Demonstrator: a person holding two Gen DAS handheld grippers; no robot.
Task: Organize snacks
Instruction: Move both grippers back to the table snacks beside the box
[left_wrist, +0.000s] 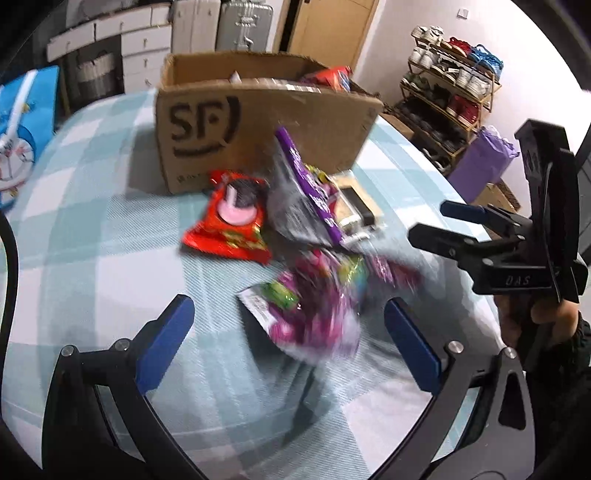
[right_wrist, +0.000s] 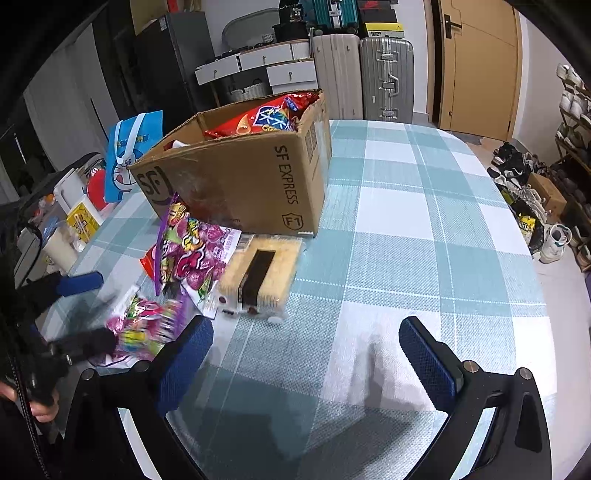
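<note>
A table under a blue-and-white checked cloth (right_wrist: 388, 206) holds an open cardboard box (right_wrist: 236, 184) marked SF Express, with a red chip bag (right_wrist: 266, 118) already lying inside it. Just in front of the box sits a loose pile of snacks: a red cookie packet (left_wrist: 232, 218), an upright purple candy bag (left_wrist: 310, 192) leaning toward the box, and a clear-wrapped tray of yellow cakes w/ a dark band (right_wrist: 260, 275) touching the purple bag's right edge.

The left gripper (left_wrist: 288, 339) has its blue pads spread wide on either side of a second, pink-and-purple candy bag (left_wrist: 317, 306) — blurred in both views, so whether it rests on the cloth or is off it cannot be told. Neither pad touches the bag.

The right gripper (right_wrist: 304, 354) hovers over bare cloth near the cake tray, fingers wide apart, nothing between them. Seen from the left wrist cam, it sits at the pile's right side.

Bkgd: suitcases (right_wrist: 384, 77), a wooden door (right_wrist: 476, 62), a shoe rack (left_wrist: 450, 85) — and a blue cartoon bag (right_wrist: 129, 155) beside the box.
</note>
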